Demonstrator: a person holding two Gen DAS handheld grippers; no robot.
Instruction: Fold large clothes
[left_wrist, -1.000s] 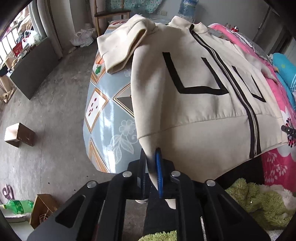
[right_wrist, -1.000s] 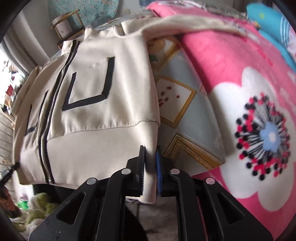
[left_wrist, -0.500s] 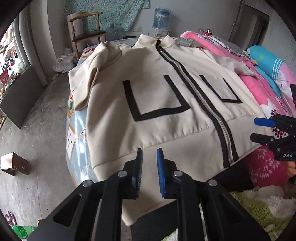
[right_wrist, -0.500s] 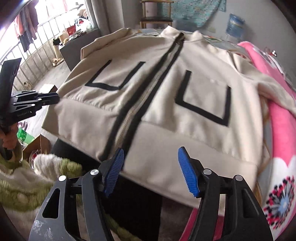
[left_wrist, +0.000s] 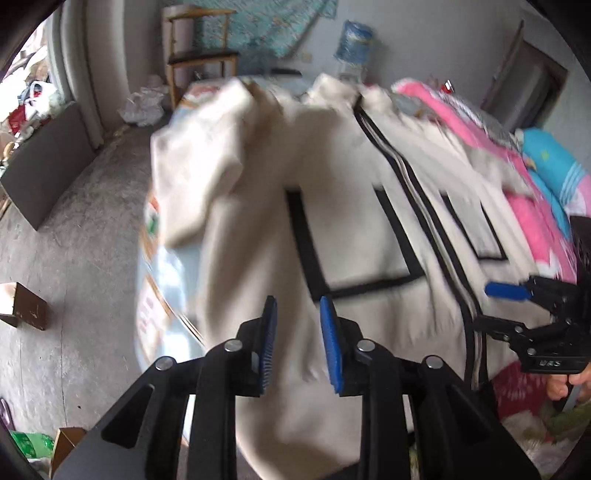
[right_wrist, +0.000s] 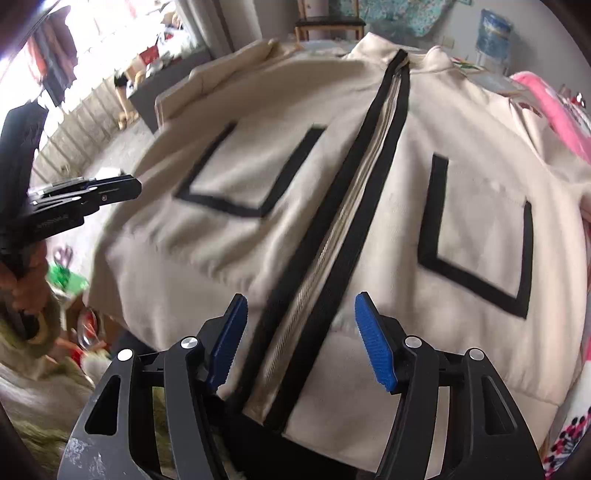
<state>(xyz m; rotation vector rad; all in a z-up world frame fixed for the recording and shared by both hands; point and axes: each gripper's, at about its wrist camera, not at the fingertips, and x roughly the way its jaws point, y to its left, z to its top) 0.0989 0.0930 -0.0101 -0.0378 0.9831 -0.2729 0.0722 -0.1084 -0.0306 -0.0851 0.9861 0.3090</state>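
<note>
A cream zip jacket (left_wrist: 354, 236) with black pocket outlines and a black-edged zipper (right_wrist: 332, 236) lies spread front-up on the bed; its hem hangs over the near edge. My left gripper (left_wrist: 295, 321) is open and empty, hovering over the jacket's left hem. My right gripper (right_wrist: 301, 314) is open wide and empty, straddling the zipper above the hem. The right gripper also shows in the left wrist view (left_wrist: 517, 306), and the left gripper shows in the right wrist view (right_wrist: 110, 188). One sleeve (left_wrist: 199, 158) lies folded at the far left.
A pink flowered blanket (left_wrist: 528, 206) and a blue pillow (left_wrist: 554, 173) lie on the right of the bed. A patterned sheet (left_wrist: 159, 280) shows under the jacket's left side. A wooden chair (left_wrist: 195, 55), a water bottle (left_wrist: 354, 44) and boxes (left_wrist: 22, 306) stand on the floor.
Both grippers let go of the jacket's hem corners and opened. The jacket now lies flat. My left gripper has opened a little more and both have moved over the jacket.
</note>
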